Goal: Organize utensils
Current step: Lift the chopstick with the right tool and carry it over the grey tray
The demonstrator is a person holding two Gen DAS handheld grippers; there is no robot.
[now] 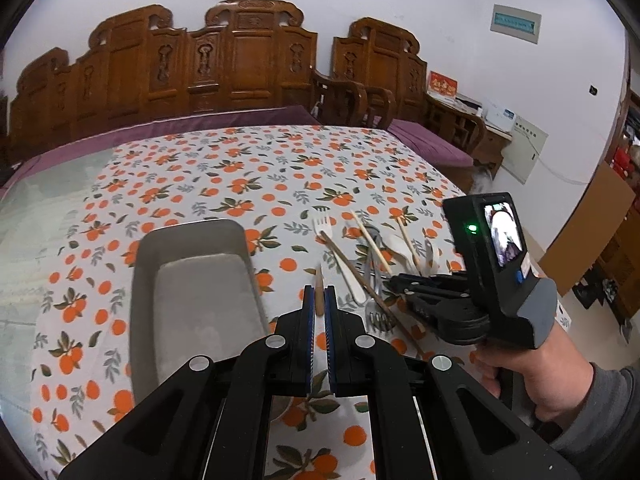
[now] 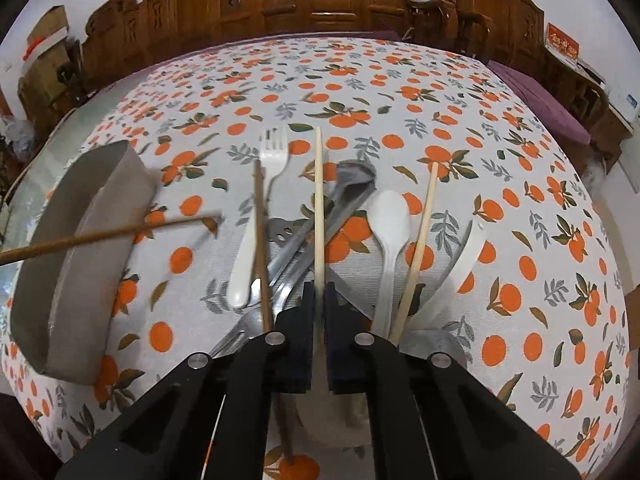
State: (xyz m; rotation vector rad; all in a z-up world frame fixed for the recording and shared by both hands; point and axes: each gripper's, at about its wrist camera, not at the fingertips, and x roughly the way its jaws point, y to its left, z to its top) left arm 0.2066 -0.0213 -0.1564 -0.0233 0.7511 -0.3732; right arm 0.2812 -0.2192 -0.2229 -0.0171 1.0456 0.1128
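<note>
My left gripper point(image 1: 319, 300) is shut on a dark brown chopstick point(image 1: 319, 294), held above the table just right of the grey tray point(image 1: 192, 280); the same chopstick point(image 2: 112, 234) reaches over the tray point(image 2: 80, 248) in the right wrist view. My right gripper point(image 2: 319, 292) is shut on a pale chopstick point(image 2: 318, 200) in the utensil pile; it also shows in the left wrist view point(image 1: 394, 280). The pile holds a white fork point(image 2: 262, 184), a white spoon point(image 2: 390, 224), another brown chopstick point(image 2: 261, 248), another pale chopstick point(image 2: 418, 248) and metal utensils point(image 2: 320, 224).
The table carries an orange-patterned cloth point(image 1: 240, 176). Carved wooden chairs point(image 1: 224, 56) line its far side. A white curved handle point(image 2: 464, 256) lies at the pile's right. A grey bowl-like item point(image 2: 436, 344) sits near my right gripper.
</note>
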